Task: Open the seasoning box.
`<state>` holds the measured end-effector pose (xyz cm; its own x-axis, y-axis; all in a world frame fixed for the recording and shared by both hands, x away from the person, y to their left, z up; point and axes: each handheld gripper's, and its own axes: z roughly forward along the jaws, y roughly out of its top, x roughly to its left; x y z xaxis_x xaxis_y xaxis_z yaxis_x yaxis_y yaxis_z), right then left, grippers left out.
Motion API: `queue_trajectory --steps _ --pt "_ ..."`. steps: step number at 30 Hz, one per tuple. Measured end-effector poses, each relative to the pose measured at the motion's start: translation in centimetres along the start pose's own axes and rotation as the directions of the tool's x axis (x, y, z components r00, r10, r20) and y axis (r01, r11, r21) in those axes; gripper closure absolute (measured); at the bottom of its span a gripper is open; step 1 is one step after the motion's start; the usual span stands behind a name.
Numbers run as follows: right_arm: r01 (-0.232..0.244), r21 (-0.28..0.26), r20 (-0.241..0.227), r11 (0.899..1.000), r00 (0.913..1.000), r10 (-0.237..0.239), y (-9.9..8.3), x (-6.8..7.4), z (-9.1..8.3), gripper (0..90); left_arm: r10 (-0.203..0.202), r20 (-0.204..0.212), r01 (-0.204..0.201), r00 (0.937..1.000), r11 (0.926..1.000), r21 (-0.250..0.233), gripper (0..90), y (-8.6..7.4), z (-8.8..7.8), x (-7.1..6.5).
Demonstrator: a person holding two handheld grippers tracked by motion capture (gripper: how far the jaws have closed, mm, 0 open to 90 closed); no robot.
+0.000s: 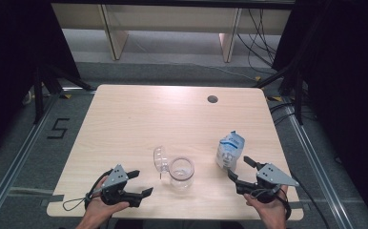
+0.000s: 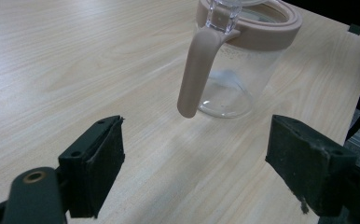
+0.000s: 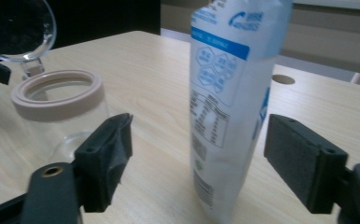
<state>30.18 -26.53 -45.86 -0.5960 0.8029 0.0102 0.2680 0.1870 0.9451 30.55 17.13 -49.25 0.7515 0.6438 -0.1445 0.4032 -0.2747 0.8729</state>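
Right gripper [image 1: 238, 168], black two-jaw tongs with a grey three-cornered plate on top, sits at the near right of the table: jaws spread wide, nothing pinched. The right gripper view puts a standing white-and-blue plastic pouch [image 3: 227, 100] between the two pads, clear of both; it stands upright, printed panel facing the camera. In the high view the pouch [image 1: 230, 150] stands just far-left of this gripper's tips.

Left gripper [image 1: 142, 183], same build, rests at the near left edge, held in the person's left hand [image 1: 97, 210]. Jaws spread, empty. Its tips point right toward the clear glass jar with a beige plastic rim and handle [image 1: 180, 172], which stands near the table's middle, a little to the near side. The left gripper view shows the jar [image 2: 236, 60] beyond the pads, apart from them, beige handle hanging down the side facing the camera.

Jar's clear domed lid [image 1: 160, 158] is swung open, standing at the jar's far-left side. Light wooden table [image 1: 139, 119]; pouch to the right of jar, apart.
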Motion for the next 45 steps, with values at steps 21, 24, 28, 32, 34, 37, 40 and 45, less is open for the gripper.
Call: queue_trajectory --steps 21,24,28,32,34,37,40,45 --pt "-0.004 -0.002 0.013 1.0 0.9999 0.004 -1.2 -1.5 1.7 15.5 0.001 0.011 -0.001 0.9999 1.0 0.007 18.4 0.0 0.1 0.0" --pt "0.024 0.003 0.001 1.0 0.9997 -0.024 -1.4 -1.7 2.3 15.6 0.001 0.011 -0.001 0.9999 1.0 0.008 18.4 0.0 0.1 0.0" --pt "0.019 0.011 -0.007 1.0 0.9998 -0.019 -1.4 -1.9 3.0 15.6 -0.002 0.011 0.002 0.9999 1.0 0.008 18.4 0.0 0.2 0.0" --pt "0.026 0.018 0.008 0.999 0.9996 -0.026 -1.5 -2.1 3.6 15.6 0.001 0.011 -0.001 0.9999 1.0 0.01 18.4 0.0 0.1 0.0" --pt "0.027 0.014 0.025 1.0 0.9993 -0.027 -1.6 -2.2 3.8 15.5 0.0 0.011 0.0 0.9999 1.0 0.009 18.4 0.0 0.1 0.0" --pt "0.019 0.011 0.009 1.0 0.9998 -0.02 -1.6 -2.2 4.2 15.6 0.0 0.011 0.0 0.9999 1.0 0.007 18.3 0.0 0.1 0.1" --pt "0.026 0.014 0.012 1.0 0.9996 -0.027 -1.6 -2.3 4.5 15.6 0.001 0.01 -0.001 0.9999 1.0 0.01 18.3 0.0 0.2 0.1" --pt "0.019 0.005 0.0 1.0 0.9998 -0.019 -1.8 -2.5 5.1 15.6 0.0 0.01 0.0 0.9999 1.0 0.009 18.3 0.0 0.2 0.1"
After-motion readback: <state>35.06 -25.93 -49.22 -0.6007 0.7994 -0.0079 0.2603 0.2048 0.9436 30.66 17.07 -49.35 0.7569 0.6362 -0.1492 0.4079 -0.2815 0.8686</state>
